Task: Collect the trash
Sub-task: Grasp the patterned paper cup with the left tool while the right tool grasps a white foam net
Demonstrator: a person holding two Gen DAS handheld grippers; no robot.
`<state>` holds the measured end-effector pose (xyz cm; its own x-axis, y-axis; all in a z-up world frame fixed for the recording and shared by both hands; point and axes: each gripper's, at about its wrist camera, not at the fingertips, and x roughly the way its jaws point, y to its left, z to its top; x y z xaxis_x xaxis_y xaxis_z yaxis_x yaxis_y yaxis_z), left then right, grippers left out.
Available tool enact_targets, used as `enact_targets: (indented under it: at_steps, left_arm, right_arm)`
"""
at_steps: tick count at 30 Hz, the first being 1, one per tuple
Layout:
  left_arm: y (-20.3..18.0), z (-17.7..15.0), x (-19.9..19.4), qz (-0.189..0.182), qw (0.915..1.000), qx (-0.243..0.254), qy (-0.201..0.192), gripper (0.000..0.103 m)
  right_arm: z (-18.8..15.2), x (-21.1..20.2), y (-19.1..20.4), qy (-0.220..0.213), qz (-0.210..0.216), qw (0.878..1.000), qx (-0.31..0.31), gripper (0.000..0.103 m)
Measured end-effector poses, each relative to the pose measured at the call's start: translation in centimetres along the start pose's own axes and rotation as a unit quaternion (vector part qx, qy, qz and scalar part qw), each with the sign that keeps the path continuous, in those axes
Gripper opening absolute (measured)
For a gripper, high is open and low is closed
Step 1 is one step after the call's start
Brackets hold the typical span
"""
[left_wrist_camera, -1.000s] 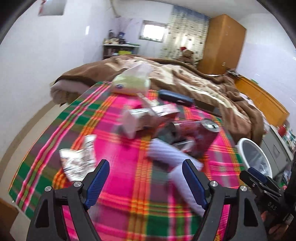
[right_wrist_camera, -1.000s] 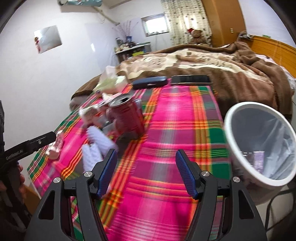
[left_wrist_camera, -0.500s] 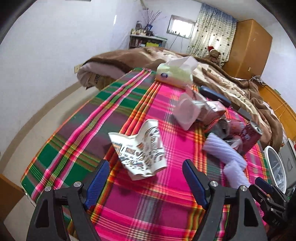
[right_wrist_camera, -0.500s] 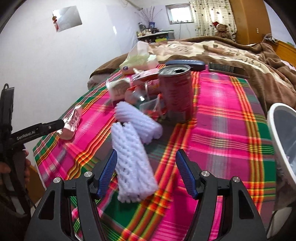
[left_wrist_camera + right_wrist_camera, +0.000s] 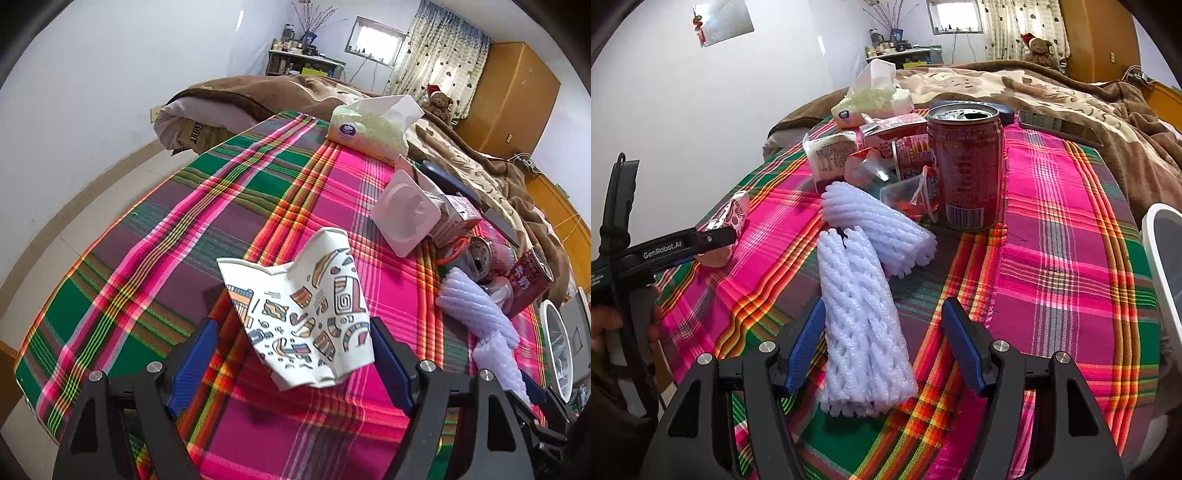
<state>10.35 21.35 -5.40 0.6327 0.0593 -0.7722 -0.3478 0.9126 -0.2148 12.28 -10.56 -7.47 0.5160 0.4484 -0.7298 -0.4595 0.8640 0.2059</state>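
Observation:
A crushed patterned paper cup (image 5: 306,314) lies on the plaid tablecloth (image 5: 184,236); it also shows in the right wrist view (image 5: 729,218). My left gripper (image 5: 295,365) is open, its blue fingers either side of the cup's near end. A white foam fruit net (image 5: 862,328) lies between the open fingers of my right gripper (image 5: 886,352). A second foam net (image 5: 882,229) lies just behind it. A red drink can (image 5: 969,166) stands upright beyond. The white bin (image 5: 1165,273) is at the right table edge.
A tissue pack (image 5: 373,125), a white plastic tray (image 5: 406,214), cartons and clear cups (image 5: 908,192) crowd the far side of the table. A phone (image 5: 1060,127) and a dark case lie by the brown blanket (image 5: 1052,88). Floor lies beyond the left edge.
Both grippers have moved forward and lower. The left one now straddles the paper cup. The right one now straddles the near foam net. Both stay open.

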Motion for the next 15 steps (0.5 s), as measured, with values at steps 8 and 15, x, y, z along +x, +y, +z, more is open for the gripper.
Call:
enact_targets:
  at_steps: [8, 15]
  left_arm:
    - [-0.7, 0.5, 0.4, -0.006, 0.9999, 0.008, 0.005, 0.057]
    - [-1.3, 0.2, 0.2, -0.009, 0.9998, 0.020, 0.003, 0.055]
  right_arm:
    - [0.1, 0.3, 0.3, 0.003, 0.009, 1.000, -0.004, 0.048]
    - [0.1, 0.1, 0.9, -0.003, 0.019, 1.000, -0.016, 0.027]
